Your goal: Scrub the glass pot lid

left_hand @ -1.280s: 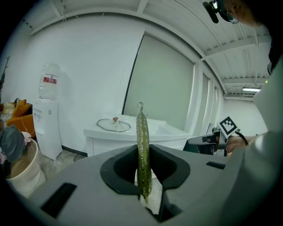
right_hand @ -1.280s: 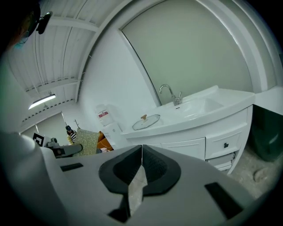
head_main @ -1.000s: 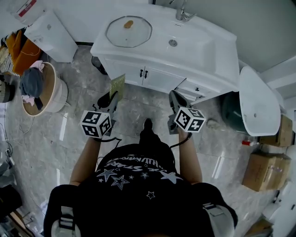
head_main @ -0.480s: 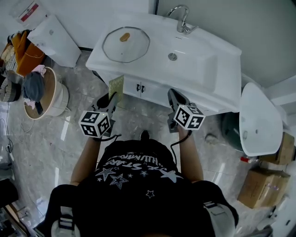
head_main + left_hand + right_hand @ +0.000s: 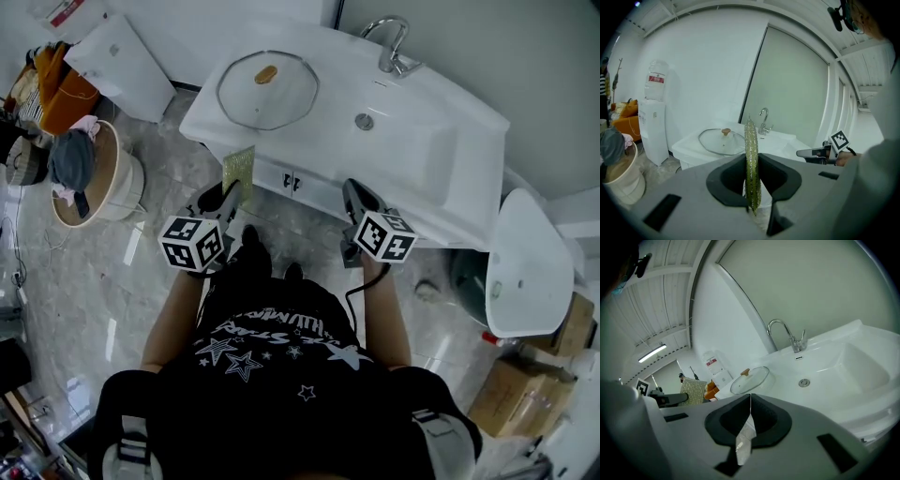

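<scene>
The glass pot lid (image 5: 267,91), with a wooden knob on top, lies flat on the left end of the white vanity top (image 5: 441,197). It also shows in the left gripper view as the lid (image 5: 721,141) and in the right gripper view as the lid (image 5: 751,379). My left gripper (image 5: 227,194) is shut on a yellow-green scrub pad (image 5: 239,172), held edge-on as the pad (image 5: 751,159) between its jaws. It hangs in front of the cabinet, short of the lid. My right gripper (image 5: 350,192) is shut with nothing in it, level with the vanity's front edge.
A basin with a drain (image 5: 364,121) and a chrome faucet (image 5: 394,47) lies right of the lid. A white dispenser (image 5: 117,61) and a round basket of clothes (image 5: 89,178) stand at the left. A white fixture (image 5: 520,253) and cardboard boxes (image 5: 520,398) stand at the right.
Both grippers have moved forward toward the vanity as the person steps closer. The left one still holds the scrub pad, and the right one stays shut.
</scene>
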Demonstrator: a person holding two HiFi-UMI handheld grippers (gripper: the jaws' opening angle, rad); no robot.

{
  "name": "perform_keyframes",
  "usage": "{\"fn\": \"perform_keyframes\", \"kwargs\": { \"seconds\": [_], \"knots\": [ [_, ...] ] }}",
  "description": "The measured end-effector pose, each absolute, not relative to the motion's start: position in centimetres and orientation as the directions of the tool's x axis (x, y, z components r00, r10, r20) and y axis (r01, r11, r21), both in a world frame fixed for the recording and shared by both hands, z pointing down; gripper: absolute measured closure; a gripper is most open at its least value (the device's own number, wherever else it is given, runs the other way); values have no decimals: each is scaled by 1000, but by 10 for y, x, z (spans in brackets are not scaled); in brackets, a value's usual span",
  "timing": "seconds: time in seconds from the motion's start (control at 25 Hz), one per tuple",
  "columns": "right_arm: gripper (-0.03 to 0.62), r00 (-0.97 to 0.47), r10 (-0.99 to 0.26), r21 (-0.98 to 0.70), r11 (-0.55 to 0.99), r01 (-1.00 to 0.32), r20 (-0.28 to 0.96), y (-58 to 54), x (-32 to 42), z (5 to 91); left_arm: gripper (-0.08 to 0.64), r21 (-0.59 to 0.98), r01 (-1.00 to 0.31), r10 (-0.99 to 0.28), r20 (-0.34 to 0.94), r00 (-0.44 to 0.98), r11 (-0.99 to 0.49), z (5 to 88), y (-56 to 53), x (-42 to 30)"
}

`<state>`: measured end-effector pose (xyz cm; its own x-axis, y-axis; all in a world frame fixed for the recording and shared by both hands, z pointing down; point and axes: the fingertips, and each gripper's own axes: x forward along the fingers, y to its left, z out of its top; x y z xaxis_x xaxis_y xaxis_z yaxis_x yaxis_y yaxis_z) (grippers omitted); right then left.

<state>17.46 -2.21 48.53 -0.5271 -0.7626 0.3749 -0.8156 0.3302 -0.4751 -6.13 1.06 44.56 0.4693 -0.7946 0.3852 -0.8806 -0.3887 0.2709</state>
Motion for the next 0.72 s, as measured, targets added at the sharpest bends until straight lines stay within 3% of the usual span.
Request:
{"fn": "perform_keyframes", "kwargs": {
  "seconds": [0.4,0.72],
  "knots": [
    [583,-454,-797,-462,253,-850,399,-80,179,487,489,439,-800,-718,386,579,-409,463,-87,-49],
    [583,-418,-806,-466,204,-861,420,-155,167,490,489,480,-766,-638,439,632,-428,490,-165,-45]
  ]
}}
